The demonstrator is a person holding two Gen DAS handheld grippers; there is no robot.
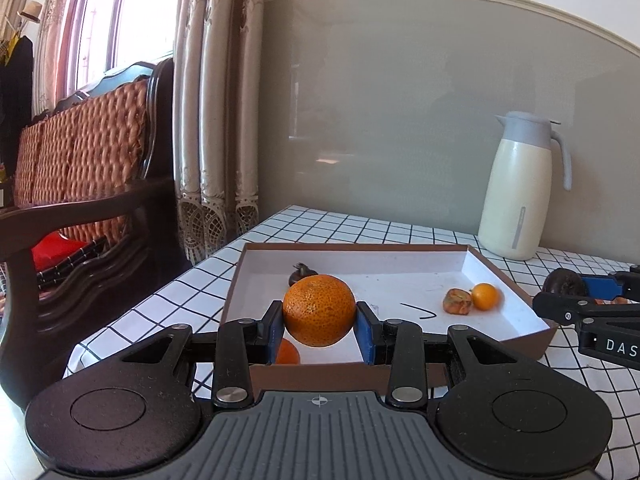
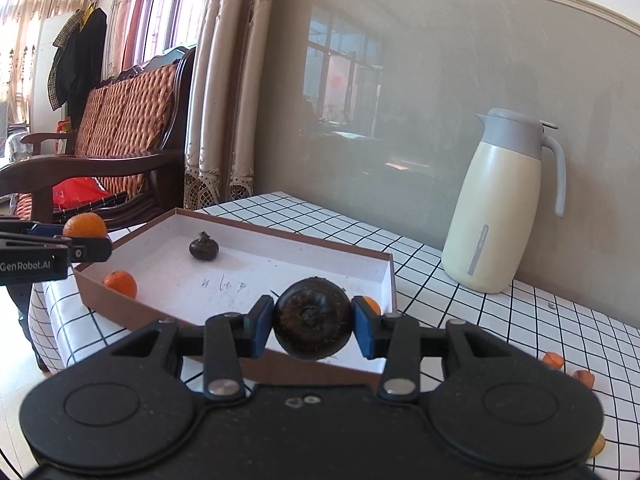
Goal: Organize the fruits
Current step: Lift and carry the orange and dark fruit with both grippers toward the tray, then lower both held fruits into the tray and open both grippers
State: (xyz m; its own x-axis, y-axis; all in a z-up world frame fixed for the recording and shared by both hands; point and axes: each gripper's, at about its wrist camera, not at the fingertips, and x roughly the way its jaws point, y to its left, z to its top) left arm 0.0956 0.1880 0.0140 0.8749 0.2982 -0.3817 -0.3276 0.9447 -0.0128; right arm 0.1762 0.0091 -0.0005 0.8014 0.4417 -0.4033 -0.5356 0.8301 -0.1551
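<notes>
My left gripper [image 1: 319,322] is shut on a large orange [image 1: 319,310] and holds it above the near edge of a brown box with a white floor [image 1: 360,284]. My right gripper [image 2: 313,325] is shut on a dark round water chestnut [image 2: 313,318] just over the box's near right side [image 2: 280,264]. Inside the box lie a dark water chestnut [image 2: 204,247], a small orange [image 2: 120,283], a tiny orange fruit [image 1: 485,296] and a shrivelled brownish fruit [image 1: 457,301].
The box rests on a white checked tablecloth [image 2: 460,320]. A cream thermos jug [image 2: 502,204] stands at the back right by the wall. Orange scraps [image 2: 554,359] lie on the cloth at right. A wooden sofa [image 2: 120,132] is off the table's left edge.
</notes>
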